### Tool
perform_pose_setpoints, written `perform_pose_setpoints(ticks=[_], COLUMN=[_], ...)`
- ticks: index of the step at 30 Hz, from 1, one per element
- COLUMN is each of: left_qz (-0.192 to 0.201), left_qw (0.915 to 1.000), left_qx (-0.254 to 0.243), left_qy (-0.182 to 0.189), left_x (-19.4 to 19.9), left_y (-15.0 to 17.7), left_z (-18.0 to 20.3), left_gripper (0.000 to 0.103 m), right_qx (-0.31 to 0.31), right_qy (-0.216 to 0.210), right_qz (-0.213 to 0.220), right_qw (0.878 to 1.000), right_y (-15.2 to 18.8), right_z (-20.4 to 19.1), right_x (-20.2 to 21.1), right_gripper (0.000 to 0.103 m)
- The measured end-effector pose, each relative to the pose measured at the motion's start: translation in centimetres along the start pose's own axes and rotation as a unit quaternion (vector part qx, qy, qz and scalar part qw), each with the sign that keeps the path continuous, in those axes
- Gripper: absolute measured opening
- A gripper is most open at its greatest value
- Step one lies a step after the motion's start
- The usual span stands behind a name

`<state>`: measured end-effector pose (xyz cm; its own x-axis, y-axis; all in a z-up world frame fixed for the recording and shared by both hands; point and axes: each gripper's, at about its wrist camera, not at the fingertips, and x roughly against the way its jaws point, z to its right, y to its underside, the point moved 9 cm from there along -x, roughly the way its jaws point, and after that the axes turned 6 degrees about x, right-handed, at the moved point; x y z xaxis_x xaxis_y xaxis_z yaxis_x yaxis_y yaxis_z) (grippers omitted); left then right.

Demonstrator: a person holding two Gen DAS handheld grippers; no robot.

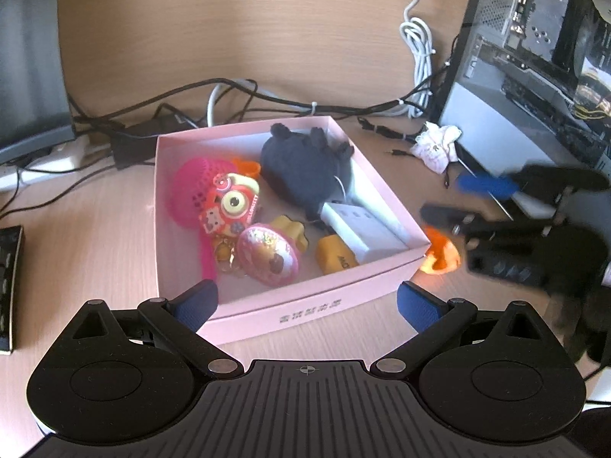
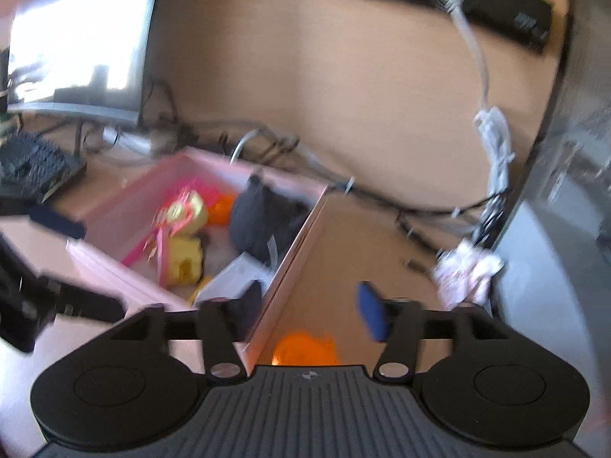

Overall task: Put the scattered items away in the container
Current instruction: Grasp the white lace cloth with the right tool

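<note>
From the left wrist view, our left gripper (image 1: 305, 305) hangs with its jaws spread wide and empty, poised over the near wall of the pink box (image 1: 305, 305), which sits on the worktop (image 1: 95, 252). The box already holds a dark plush toy (image 1: 305, 168), a pink mesh piece (image 1: 187, 191), a red toy camera (image 1: 233, 202), a round pink tin (image 1: 267, 255), a white adapter (image 1: 362, 229) and a small yellow block (image 1: 336, 259). Just outside the box's right near corner lies an orange toy (image 1: 439, 255), and our right gripper (image 1: 477, 206) is reaching in beside it, blurred. Further right, near the computer case, lies a crumpled white-and-pink cloth (image 1: 437, 145).

From the right wrist view (badly smeared), our right gripper (image 2: 309, 309) shows its jaws apart, one blue pad (image 2: 370, 315) clear of everything. The orange toy (image 2: 305, 349) sits low between the fingers, close against the box's outer wall (image 2: 290, 267); we cannot tell whether a finger touches it. The cloth (image 2: 467, 271) lies ahead to the right.

We judge the step in hand to be picking up the orange toy. Next we need to centre the jaws on it, close, lift over the wall and release inside; the cloth then remains.
</note>
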<state>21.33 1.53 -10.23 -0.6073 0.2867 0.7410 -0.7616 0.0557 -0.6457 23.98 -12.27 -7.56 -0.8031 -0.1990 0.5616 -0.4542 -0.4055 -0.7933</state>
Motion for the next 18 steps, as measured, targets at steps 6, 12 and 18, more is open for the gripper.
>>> perform_pose_setpoints(ticks=[6,12,18], left_qz=[0.0,-0.001,0.001], left_qw=[0.9999,0.9999,0.9998], left_qx=[0.011,0.011,0.014], left_qy=[0.004,0.011,0.014], left_x=[0.3,0.5,0.3], left_y=[0.3,0.5,0.4], left_z=[-0.2,-0.1,-0.3], left_gripper=[0.102,0.103,0.103], right_qx=[0.012,0.093,0.102], right_qy=[0.159,0.255,0.272], right_qz=[-0.023,-0.091,-0.129], right_qw=[0.987,0.958,0.948], right_y=[-0.5,0.8,2.1], right_z=[5.6,8.2,9.7], right_x=[-5.0,-12.7,-15.4], right_gripper=[0.065,0.065,0.05])
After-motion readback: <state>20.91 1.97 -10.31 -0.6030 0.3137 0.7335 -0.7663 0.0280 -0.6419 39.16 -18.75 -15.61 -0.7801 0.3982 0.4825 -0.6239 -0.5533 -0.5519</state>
